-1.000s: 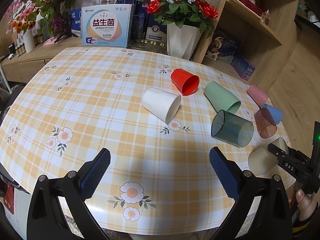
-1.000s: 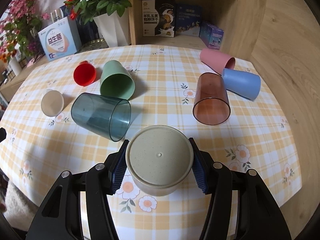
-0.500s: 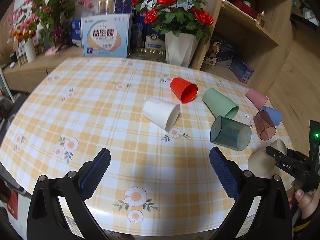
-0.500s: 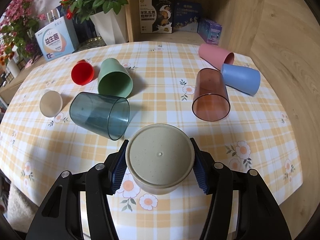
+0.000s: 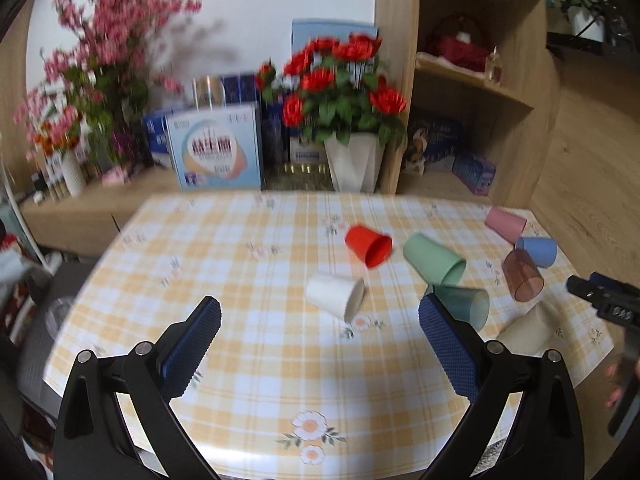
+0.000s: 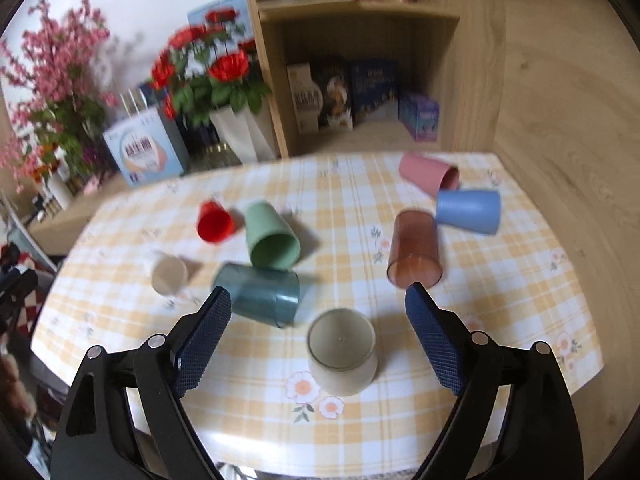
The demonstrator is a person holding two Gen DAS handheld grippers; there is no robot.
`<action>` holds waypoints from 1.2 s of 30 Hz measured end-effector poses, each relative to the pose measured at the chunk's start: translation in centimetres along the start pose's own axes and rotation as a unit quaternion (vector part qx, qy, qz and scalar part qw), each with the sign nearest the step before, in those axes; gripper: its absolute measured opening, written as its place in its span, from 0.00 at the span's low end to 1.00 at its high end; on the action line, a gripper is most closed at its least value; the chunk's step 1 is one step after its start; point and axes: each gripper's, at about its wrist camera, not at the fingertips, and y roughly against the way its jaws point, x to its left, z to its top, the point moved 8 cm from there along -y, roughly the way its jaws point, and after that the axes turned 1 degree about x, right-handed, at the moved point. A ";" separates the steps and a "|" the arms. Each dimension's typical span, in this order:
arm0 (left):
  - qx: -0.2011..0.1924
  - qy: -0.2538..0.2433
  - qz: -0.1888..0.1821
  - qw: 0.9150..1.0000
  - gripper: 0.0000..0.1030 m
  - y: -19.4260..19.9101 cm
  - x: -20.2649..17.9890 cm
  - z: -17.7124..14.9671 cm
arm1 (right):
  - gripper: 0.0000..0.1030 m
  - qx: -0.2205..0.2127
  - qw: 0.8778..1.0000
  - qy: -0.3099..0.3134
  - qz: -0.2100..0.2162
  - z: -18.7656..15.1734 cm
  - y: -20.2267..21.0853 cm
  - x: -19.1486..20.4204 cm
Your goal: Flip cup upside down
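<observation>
A beige cup [image 6: 342,350] stands upside down near the front edge of the checked table [image 6: 500,280], base up. My right gripper [image 6: 318,314] is open and empty, drawn back above and behind the cup, not touching it. The cup also shows in the left wrist view [image 5: 528,330], at the right. My left gripper [image 5: 320,324] is open and empty above the table's front. Other cups lie on their sides: white [image 5: 336,294], red [image 5: 368,244], green [image 5: 434,258], dark teal [image 5: 464,306], brown [image 5: 522,274], blue [image 5: 536,250], pink [image 5: 506,224].
A white vase of red flowers [image 5: 352,164] and boxes [image 5: 218,152] stand behind the table. A wooden shelf unit [image 5: 472,92] is at the back right. In the right wrist view, the teal cup [image 6: 258,292] lies just left of the beige cup.
My right gripper has opened, let go of the beige cup and pulled back up and away. The cup stays on the table. My left gripper has drawn back and tilted up.
</observation>
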 end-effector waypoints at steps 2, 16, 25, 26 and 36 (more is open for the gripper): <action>-0.017 -0.001 0.003 1.000 0.94 1.6 0.0 1.0 | 0.83 -0.018 1.000 0.001 0.001 0.7 2.0 0.3; -0.087 -0.025 -0.014 0.996 0.94 9.2 -2.8 2.7 | 0.83 -0.097 0.995 0.012 -0.001 1.7 11.1 2.5; -0.077 -0.032 -0.036 0.996 0.94 9.0 -4.0 2.1 | 0.83 -0.095 0.995 0.016 -0.016 0.9 11.1 2.9; -0.077 -0.032 -0.037 0.996 0.94 9.0 -4.1 2.1 | 0.83 -0.094 0.995 0.014 -0.016 0.9 11.1 2.8; -0.075 -0.033 -0.041 0.996 0.94 8.9 -3.9 2.0 | 0.83 -0.098 0.995 0.012 -0.022 0.8 11.2 2.6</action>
